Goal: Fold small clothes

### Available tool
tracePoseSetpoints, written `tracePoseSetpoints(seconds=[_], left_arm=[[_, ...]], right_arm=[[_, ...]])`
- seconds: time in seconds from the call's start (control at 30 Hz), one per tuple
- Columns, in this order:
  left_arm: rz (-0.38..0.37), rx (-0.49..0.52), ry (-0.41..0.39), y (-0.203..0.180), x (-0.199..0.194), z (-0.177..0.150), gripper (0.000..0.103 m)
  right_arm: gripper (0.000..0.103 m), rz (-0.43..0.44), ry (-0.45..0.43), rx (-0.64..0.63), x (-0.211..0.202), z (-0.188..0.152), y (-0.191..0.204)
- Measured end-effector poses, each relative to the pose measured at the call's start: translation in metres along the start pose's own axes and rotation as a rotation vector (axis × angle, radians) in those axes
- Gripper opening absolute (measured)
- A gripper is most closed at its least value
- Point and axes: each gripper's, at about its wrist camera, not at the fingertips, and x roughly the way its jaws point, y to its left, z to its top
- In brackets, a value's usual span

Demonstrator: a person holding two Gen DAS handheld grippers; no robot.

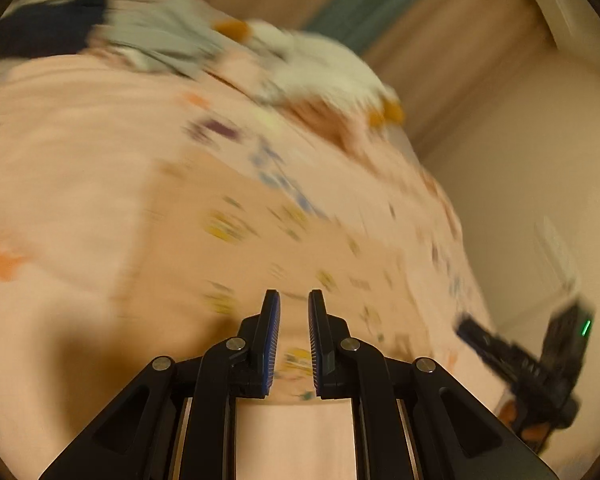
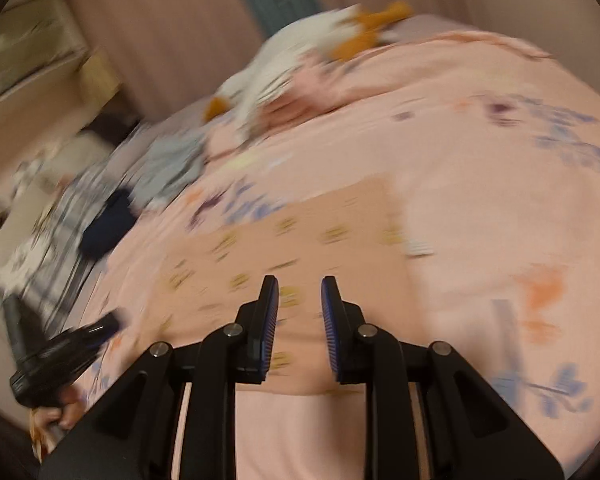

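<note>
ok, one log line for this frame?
left gripper: shut, empty | right gripper: open, empty | peach garment: lying on bed

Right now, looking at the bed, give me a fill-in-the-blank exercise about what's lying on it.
1. The plush toy with orange parts is mostly ___.
2. The flat peach garment carries small ___ prints.
3. That garment lies spread on a ___ flowered bedsheet.

Missing words: white; yellow; pink.
</note>
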Motion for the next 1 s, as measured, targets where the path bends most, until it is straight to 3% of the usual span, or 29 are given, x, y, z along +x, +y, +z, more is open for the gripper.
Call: tracePoseSetpoints(seconds=[0.1, 0.17, 0.23, 0.33, 0.5, 0.77, 1.0], left_arm=[[0.036, 0.080, 0.055, -0.018, 0.039, -0.006, 0.010], [0.029, 0.029, 0.133, -0.011, 0.055, -0.011, 0.009], [-0.026, -0.057, 0.223, 0.000, 0.067, -0.020, 0.009], [0.038, -0.055, 0.226, 0.010, 0.063, -0.036, 0.006], [0.012, -0.066, 0.246, 0.018, 0.055, -0.041, 0.006], [0.150, 0.152, 0.177, -0.008, 0.047, -0.058, 0.006], [0.143, 0.164, 0.191, -0.003, 0.041, -0.059, 0.006]], right_arm=[[0.015, 0.002, 0.098, -0.081, 0.045, -0.010, 0.021], [0.013, -0.007, 0.198, -0.108, 0.072, -0.022, 0.024], [0.013, -0.008, 0.278, -0.101, 0.089, -0.035, 0.016], [0.009, 0.024, 0.253, -0.104, 0.087, -0.047, 0.004], [0.001, 0.054, 0.275, -0.074, 0.082, -0.052, -0.005], [0.001, -0.027, 0.243, -0.203, 0.071, -0.069, 0.011], [0.001, -0.009, 0.252, -0.192, 0.068, -0.069, 0.003]])
